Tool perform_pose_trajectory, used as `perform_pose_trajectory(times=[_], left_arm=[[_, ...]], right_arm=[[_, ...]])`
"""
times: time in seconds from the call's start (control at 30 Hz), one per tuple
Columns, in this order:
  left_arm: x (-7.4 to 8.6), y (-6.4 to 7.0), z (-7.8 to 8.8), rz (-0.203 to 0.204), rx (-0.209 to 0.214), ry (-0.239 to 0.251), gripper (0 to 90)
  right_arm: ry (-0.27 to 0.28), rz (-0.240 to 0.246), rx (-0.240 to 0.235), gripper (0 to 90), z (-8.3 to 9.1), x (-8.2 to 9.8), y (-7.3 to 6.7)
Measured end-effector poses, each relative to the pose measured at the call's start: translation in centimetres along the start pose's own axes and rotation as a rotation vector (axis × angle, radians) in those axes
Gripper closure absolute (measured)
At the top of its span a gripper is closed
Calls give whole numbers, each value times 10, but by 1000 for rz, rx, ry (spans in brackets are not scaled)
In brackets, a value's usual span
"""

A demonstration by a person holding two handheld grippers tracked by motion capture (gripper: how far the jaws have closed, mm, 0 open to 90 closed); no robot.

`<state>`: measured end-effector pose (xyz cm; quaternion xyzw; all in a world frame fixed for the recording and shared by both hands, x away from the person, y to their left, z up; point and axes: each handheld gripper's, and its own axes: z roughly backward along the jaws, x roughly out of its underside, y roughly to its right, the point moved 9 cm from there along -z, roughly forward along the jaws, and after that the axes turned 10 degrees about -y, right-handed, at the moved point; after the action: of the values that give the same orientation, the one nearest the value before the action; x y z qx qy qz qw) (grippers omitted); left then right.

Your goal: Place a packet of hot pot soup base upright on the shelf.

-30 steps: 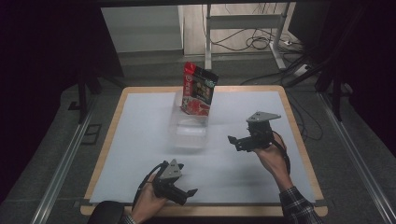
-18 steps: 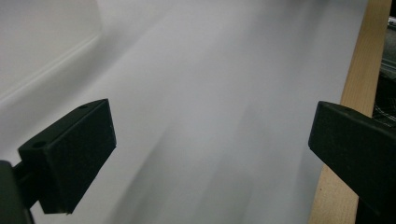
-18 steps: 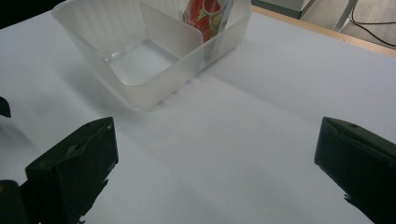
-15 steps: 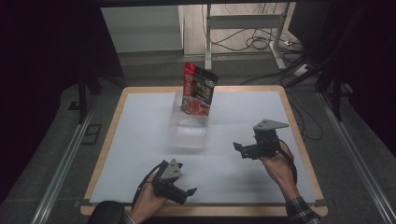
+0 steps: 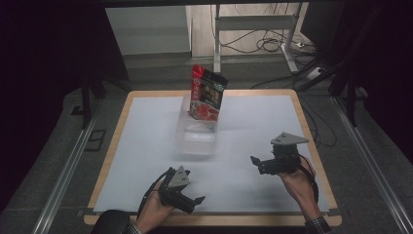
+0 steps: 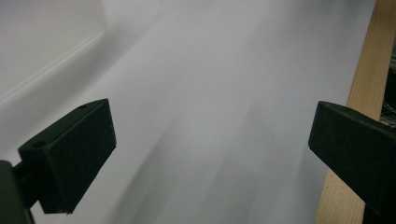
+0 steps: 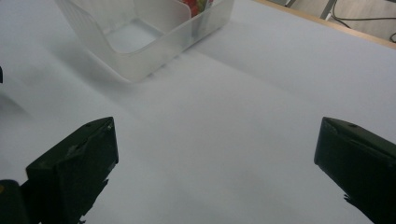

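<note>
— Where's the red snack packet (image 5: 207, 93)?

— Upright in the far end of the clear bin (image 5: 197, 140), mid-table.

— And the grippers?

— Both near the front edge — left gripper (image 5: 192, 201) and right gripper (image 5: 256, 163) each with jaws spread wide, holding nothing, over the white sheet (image 5: 146, 126).

My left gripper (image 5: 187, 197) sits low at the near edge, held in my left hand (image 5: 153, 210), its jaws spread wide and pointing right. My right gripper (image 5: 263, 165) is raised at the near right in my right hand (image 5: 299, 183), its jaws also gaping, aimed left and far.
</note>
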<state>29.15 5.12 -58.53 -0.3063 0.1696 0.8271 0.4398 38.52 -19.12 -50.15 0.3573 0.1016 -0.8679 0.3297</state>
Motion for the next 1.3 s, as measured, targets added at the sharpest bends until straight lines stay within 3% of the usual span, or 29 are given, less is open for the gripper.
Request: perform_pose_trajectory(times=[0.27,0.7,1.13,1.3], left_arm=[[1,1,-1,-2,1,-9,5],[1,2,-3,0,2,-18,6],[2,2,-5,-3,2,-26,6],[2,2,-5,-5,1,-31,6]], right_arm=[[10,-16,36,5,14,17,8],[15,-81,101,8,35,57,29],[20,-102,162,8,48,87,37],[2,-122,160,8,50,101,37]])
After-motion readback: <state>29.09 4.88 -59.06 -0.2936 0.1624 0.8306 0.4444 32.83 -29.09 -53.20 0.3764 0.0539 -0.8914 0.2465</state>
